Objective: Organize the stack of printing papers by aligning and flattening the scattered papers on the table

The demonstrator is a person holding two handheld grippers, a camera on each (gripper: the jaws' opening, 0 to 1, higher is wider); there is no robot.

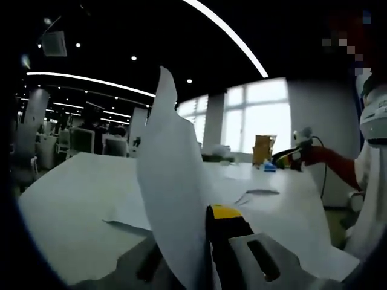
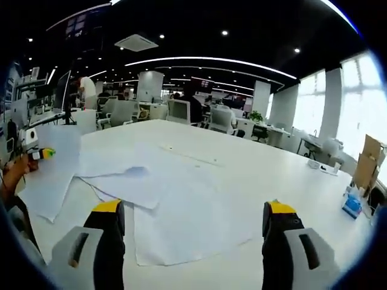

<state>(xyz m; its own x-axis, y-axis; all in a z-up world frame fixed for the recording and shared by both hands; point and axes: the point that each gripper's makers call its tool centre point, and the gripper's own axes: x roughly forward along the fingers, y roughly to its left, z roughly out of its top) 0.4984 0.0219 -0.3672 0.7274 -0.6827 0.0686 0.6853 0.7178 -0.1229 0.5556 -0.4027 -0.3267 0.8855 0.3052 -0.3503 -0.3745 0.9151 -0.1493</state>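
At centre of the left gripper view, a lifted paper sheet (image 1: 172,181) stands nearly upright, long axis running from 6 toward 12 o'clock, free corner pointing to 12, its lower edge pinched in the left tongs (image 1: 202,251). On the white table (image 2: 254,163) in the right gripper view, the scattered papers (image 2: 175,205) lie overlapped and skewed between 9 and 6 o'clock, edges fanned at differing angles. Right tongs (image 2: 192,232) stand wide apart, holding nothing, above the nearest sheet. Likely risks: the upright sheet, gripped at one edge, may buckle, crease or slip free; lowering it askew would worsen the misalignment of the stack.
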